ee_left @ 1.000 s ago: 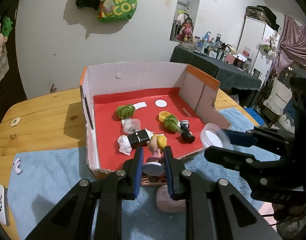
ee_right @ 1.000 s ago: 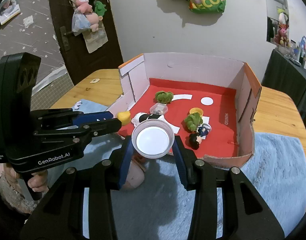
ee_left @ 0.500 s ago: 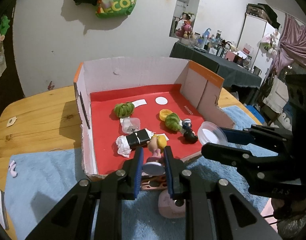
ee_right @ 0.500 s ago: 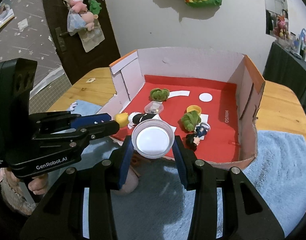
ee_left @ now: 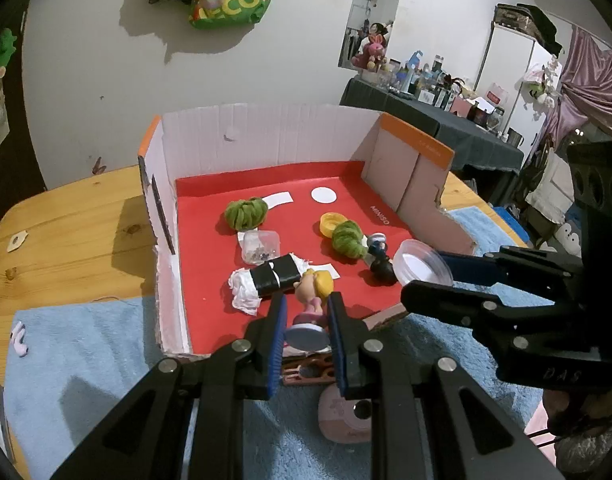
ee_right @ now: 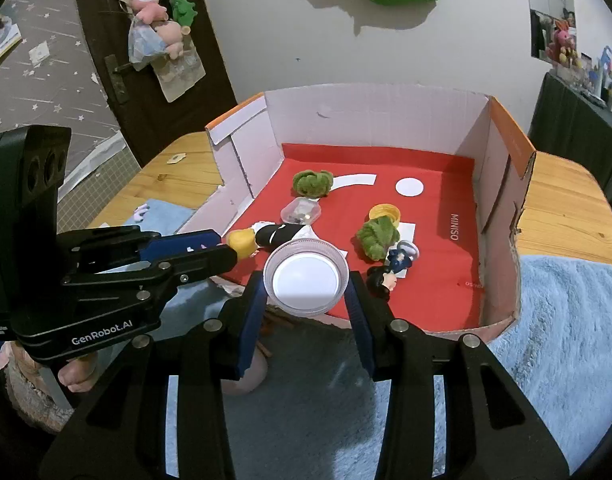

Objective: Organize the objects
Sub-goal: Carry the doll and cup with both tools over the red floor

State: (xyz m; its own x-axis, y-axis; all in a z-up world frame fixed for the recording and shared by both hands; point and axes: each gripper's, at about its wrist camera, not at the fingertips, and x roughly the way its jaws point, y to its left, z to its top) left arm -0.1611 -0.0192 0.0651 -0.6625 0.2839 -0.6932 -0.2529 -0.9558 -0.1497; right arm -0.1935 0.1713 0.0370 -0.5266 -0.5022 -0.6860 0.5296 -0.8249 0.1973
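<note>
Tools (ee_left: 306,312) grip figurine (ee_left: 312,300) — and clear lid (ee_right: 306,278) — over box (ee_right: 386,120).

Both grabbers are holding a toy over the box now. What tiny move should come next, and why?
Probably lower the right gripper a little and open it: its clear round lid hangs over a bare bit of the box's red floor beside the dark-haired doll.

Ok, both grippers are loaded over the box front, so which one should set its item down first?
Probably left. The left gripper holds the blonde figurine already over the box's red floor. The right gripper holds the clear round lid beside the dark-haired figurine, which crowds its drop.
</note>
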